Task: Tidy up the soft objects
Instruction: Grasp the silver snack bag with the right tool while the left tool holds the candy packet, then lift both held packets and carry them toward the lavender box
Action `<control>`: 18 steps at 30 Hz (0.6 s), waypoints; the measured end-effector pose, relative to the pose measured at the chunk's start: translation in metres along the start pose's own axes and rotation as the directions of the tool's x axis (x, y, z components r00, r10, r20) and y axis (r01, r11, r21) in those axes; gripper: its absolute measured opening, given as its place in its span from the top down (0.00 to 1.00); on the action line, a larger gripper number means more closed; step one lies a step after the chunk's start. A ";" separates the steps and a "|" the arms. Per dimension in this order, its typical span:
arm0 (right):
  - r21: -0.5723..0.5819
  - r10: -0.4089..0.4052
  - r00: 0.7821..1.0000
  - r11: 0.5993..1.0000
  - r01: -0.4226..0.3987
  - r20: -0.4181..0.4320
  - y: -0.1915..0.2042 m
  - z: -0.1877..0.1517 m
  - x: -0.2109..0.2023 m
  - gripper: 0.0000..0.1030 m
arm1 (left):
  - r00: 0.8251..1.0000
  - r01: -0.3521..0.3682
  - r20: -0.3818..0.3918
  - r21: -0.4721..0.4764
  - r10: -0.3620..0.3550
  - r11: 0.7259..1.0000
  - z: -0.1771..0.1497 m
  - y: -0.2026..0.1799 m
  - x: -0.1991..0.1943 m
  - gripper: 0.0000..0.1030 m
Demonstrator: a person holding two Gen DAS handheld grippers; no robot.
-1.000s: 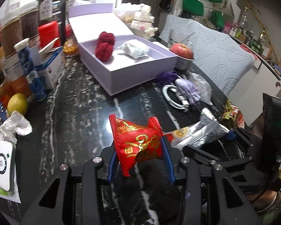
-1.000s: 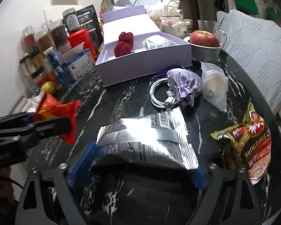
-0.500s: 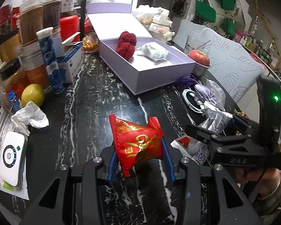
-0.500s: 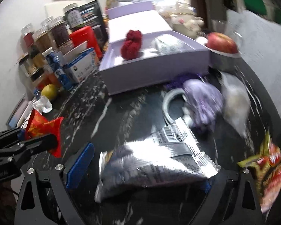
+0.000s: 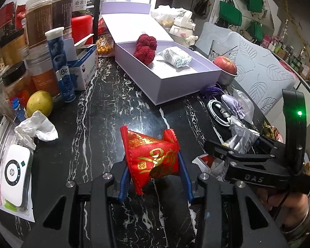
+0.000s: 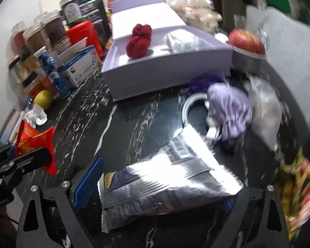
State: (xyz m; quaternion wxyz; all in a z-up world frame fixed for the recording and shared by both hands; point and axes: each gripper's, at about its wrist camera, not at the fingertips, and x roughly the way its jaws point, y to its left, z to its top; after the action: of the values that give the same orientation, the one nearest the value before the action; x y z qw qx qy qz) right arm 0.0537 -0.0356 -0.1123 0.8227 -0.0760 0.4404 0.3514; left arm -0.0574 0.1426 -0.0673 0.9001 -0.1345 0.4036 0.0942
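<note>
My left gripper (image 5: 153, 165) is shut on a red and gold packet (image 5: 150, 157) and holds it just above the black marble table (image 5: 88, 107). It also shows at the left edge of the right wrist view, where the red packet (image 6: 35, 142) sticks up. My right gripper (image 6: 161, 190) has its jaws closing around a silver foil packet (image 6: 169, 173); a thin gap shows at the left blue pad (image 6: 88, 181). Farther back stands an open lilac box (image 5: 175, 86) holding a red fluffy ball (image 5: 145, 48) and a white wrapped bundle (image 5: 176, 56).
Jars, a blue tube (image 5: 60, 62) and a carton line the left side, with a lemon (image 5: 39, 105), crumpled tissue (image 5: 36, 128) and white device (image 5: 14, 171). Right of the box: an apple (image 5: 225, 65) in a metal bowl, purple pouch (image 6: 229, 107), white cable, clear bag, snack packet (image 6: 299, 186).
The right gripper has come into the left wrist view at the right, its jaws narrower around the silver packet. Both views have shifted across the table. The red packet stays gripped.
</note>
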 end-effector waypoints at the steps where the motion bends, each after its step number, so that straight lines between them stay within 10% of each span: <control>1: 0.015 0.003 1.000 1.000 -0.003 -0.004 -0.001 -0.002 0.001 0.20 | 1.000 -0.001 0.000 0.001 0.001 1.000 0.000 0.000 0.000 0.60; 10: 0.016 0.021 0.999 1.000 -0.021 0.034 0.000 -0.010 -0.006 0.46 | 1.000 0.000 -0.001 -0.003 0.000 1.000 -0.001 0.000 -0.002 0.60; 18: 0.039 0.078 0.996 0.996 -0.079 0.038 -0.002 -0.016 -0.015 0.48 | 1.000 0.010 0.005 0.025 -0.010 1.000 0.000 -0.009 -0.005 0.60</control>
State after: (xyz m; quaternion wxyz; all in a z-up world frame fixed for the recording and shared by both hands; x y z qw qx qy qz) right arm 0.0386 -0.0519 -0.1109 0.8176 -0.0357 0.4347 0.3759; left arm -0.0587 0.1341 -0.0620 0.9032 -0.1252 0.4017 0.0849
